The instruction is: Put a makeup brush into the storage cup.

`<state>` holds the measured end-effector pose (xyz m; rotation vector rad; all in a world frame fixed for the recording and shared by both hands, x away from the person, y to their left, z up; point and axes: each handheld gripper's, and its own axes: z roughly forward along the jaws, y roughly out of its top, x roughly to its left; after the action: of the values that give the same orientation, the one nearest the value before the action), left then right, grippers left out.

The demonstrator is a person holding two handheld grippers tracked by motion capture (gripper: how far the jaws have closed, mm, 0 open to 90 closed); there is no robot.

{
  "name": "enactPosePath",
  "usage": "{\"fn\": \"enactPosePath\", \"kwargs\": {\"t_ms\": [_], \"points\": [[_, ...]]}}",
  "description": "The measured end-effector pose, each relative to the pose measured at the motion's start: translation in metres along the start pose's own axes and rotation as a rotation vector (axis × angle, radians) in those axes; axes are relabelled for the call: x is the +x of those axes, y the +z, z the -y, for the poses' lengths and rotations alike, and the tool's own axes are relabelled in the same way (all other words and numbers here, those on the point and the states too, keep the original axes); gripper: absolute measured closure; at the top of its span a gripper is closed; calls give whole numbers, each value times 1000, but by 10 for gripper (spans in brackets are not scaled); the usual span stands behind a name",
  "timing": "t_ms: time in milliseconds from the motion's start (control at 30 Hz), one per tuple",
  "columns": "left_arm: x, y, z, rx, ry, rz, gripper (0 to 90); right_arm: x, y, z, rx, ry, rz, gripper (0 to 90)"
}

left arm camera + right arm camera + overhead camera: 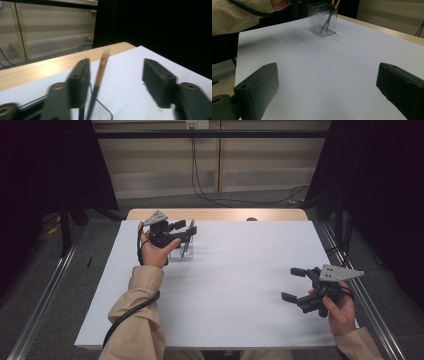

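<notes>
Left hand-held gripper (187, 231) released, jaws apart over the clear plastic pen holder (322, 19) at the counter's (240, 270) far left; a slim brush (99, 77) stands tilted inside, between the jaws, unpinched. Right hand-held gripper (295, 284) open, empty, near right. Brush likely light, stiff, prone to rolling: grip mid-handle; holder may tip.

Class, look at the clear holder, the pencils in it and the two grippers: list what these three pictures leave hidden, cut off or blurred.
- High view: the clear holder sits partly behind the left gripper.
- Left gripper view: the pencil is motion-blurred; the bottom edge cuts off the holder's rim.
- Right gripper view: the top edge cuts off the pencil tops; how many pencils stand inside cannot be told.
- Right gripper: nothing between its fingers.
</notes>
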<state>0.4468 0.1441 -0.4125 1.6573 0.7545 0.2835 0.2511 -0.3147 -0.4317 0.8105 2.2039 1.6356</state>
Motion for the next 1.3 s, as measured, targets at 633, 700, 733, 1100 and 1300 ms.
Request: {"fn": "enactPosePath", "kwargs": {"t_ms": [633, 700, 733, 1100, 1300], "points": [[-8, -10, -1, 28, -33, -14, 64, 0, -1, 0, -2, 0, 2, 35], [-8, -11, -2, 27, -33, -15, 50, 0, -1, 0, -4, 1, 0, 35], [-9, -12, -2, 25, -32, -13, 50, 0, -1, 0, -1, 0, 2, 35], [-13, -16, -4, 21, -23, -5, 38, 0, -3, 1, -4, 1, 9, 35], [-15, -18, -4, 19, -18, 1, 32, 1, -4, 1, -4, 1, 13, 35]]}}
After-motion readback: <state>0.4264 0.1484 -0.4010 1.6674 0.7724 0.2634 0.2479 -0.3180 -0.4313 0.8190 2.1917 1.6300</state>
